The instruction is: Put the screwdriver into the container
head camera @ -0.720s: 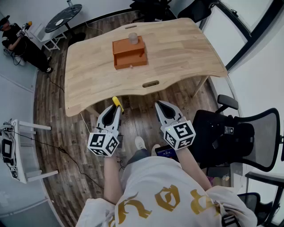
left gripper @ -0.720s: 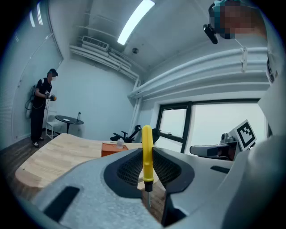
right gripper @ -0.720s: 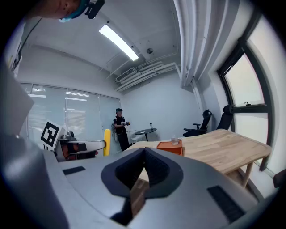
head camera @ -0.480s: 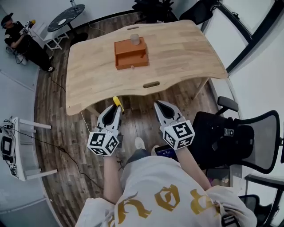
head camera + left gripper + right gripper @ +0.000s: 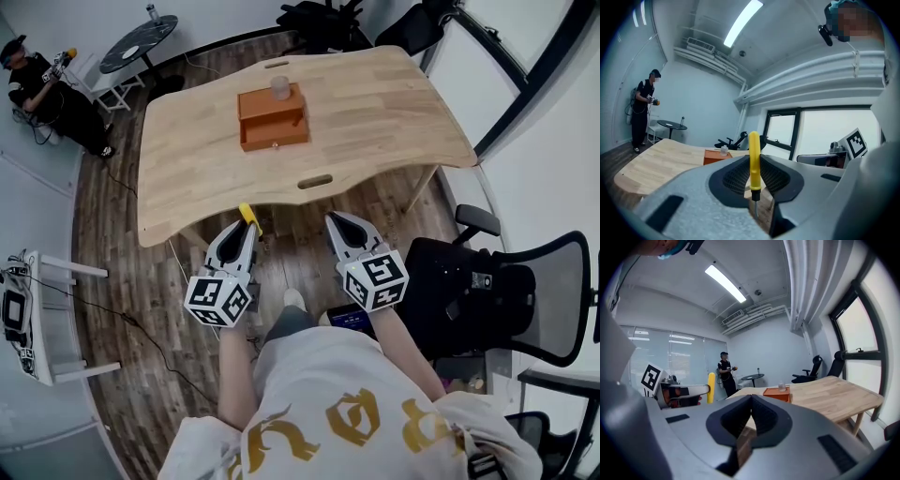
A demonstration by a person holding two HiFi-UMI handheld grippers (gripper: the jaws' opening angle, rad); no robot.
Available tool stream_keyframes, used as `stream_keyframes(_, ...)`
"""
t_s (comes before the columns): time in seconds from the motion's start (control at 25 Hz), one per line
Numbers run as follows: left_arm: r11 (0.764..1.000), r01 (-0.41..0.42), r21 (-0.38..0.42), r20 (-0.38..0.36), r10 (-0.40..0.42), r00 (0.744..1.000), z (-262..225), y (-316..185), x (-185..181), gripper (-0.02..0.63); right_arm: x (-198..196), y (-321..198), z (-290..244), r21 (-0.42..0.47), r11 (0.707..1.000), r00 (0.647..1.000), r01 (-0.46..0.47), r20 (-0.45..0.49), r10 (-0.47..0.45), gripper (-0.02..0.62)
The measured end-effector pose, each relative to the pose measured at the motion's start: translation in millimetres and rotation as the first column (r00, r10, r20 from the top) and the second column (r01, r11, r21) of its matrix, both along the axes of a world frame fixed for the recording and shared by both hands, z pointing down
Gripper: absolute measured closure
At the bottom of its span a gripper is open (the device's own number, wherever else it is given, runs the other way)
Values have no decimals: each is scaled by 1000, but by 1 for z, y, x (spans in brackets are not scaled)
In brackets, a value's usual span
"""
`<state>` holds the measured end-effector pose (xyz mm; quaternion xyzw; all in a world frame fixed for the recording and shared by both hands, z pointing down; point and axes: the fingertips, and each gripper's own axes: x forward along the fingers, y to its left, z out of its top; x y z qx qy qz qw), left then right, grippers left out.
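From the head view: grips a yellow screwdriver (image 5: 247, 215) in the left tool (image 5: 244, 228), handle poking out past the tips. Holds the right tool (image 5: 337, 225) near it and level with it, tips pressed together. Hangs both tools over the floor (image 5: 292, 234), short of the near edge of the wooden worktop (image 5: 394, 103). Shows the orange container (image 5: 272, 117) well ahead of both tools on that worktop, with a small clear jar (image 5: 279, 87) on its far part.

From the left gripper view: pinches the screwdriver (image 5: 754, 161) upright between the jaws, yellow handle up, metal shaft pointing down. Puts the container (image 5: 717, 157) far ahead, slightly left of the tool.

From the right gripper view: shows the jaws shut on each other, nothing between. Finds the container (image 5: 777, 393) ahead and slightly right, and the yellow handle (image 5: 711, 387) off to the left.
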<state>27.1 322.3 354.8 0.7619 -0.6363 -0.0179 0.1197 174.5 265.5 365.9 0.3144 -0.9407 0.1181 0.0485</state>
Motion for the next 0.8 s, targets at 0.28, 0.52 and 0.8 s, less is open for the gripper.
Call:
stream_keyframes(0.28, 1000, -8, 5, -7, 8, 1000, 1, -20, -4, 537, -2, -22, 3, 12, 1000, 1000, -12, -16, 12, 584)
stream_keyframes(0.52, 1000, -10, -6, -25, 10, 1000, 13, -58, -16, 537, -20, -56, 14, 4, 1000, 999, 0, -36, 0, 584)
stream_keyframes(0.8, 999, -34, -30, -48, 32, 998, 27, -149, -53, 537, -57, -142, 32, -32, 999, 998, -13, -66, 10, 584)
